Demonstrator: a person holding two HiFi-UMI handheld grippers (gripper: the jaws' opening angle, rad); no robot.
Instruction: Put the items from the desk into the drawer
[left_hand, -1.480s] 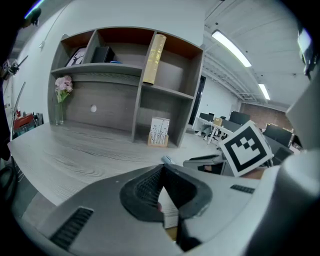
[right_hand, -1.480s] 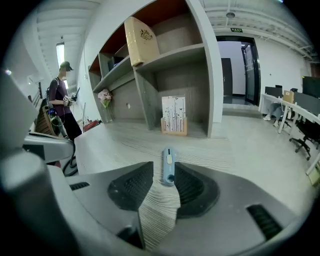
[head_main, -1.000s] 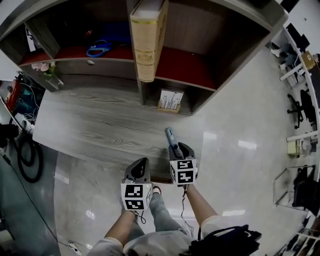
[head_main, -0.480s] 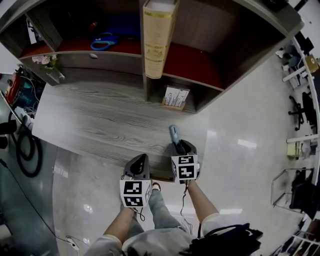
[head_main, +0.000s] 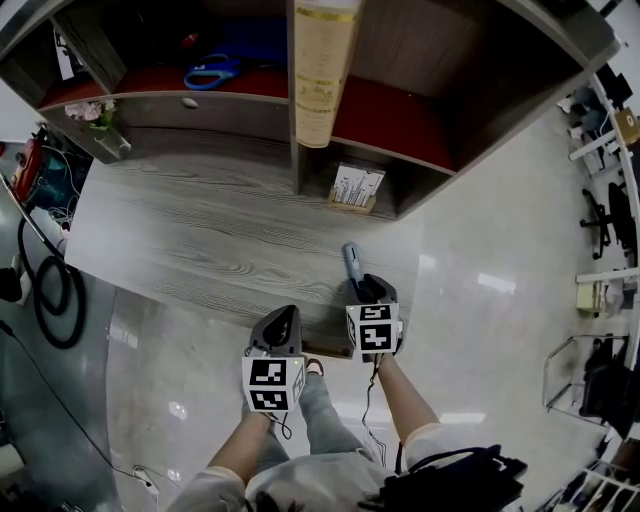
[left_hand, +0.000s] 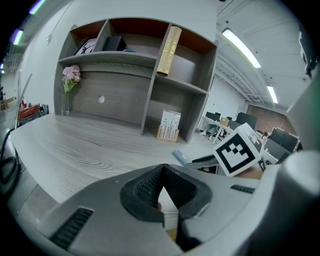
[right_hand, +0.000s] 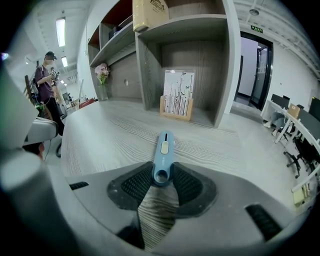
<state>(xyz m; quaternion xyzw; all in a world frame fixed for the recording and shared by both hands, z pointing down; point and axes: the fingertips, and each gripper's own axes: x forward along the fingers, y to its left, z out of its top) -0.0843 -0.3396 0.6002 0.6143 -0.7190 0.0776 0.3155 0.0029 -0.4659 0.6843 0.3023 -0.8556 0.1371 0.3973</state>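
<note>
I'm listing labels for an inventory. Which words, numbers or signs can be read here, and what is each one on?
No text here is legible enough to quote.
On the book spine: gold print, too blurred to read.
On the green sign above the doorway: too small to read.
On the card in the lower cubby: drawn stems, no legible words.
On the blue utility knife: no print visible.
</note>
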